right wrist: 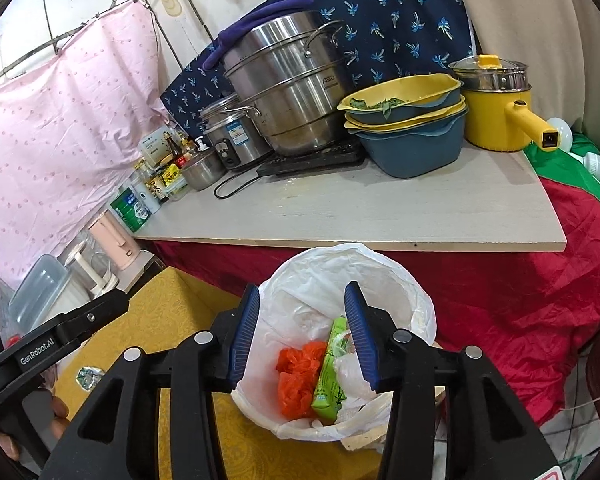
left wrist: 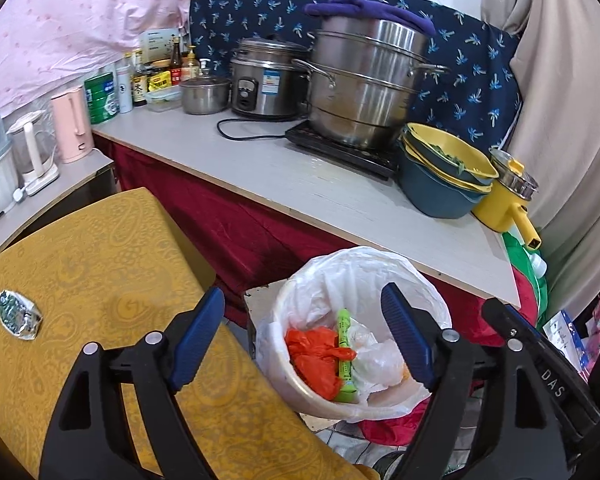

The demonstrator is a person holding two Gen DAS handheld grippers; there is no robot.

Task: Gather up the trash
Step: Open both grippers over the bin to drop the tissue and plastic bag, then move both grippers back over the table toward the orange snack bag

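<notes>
We see grey counter at 12 o'clock, steel steamer pot on it. Yellow-cloth table at 9 o'clock. White-lined trash bin at centre holds orange bag and green wrapper. Left gripper: fingers wide apart, empty. Right gripper: fingers apart, empty, above bin. Crumpled wrapper on table, 9 o'clock of left gripper.

Steel steamer pot on a cooktop, beside rice cooker, stacked bowls, yellow pot.
</notes>
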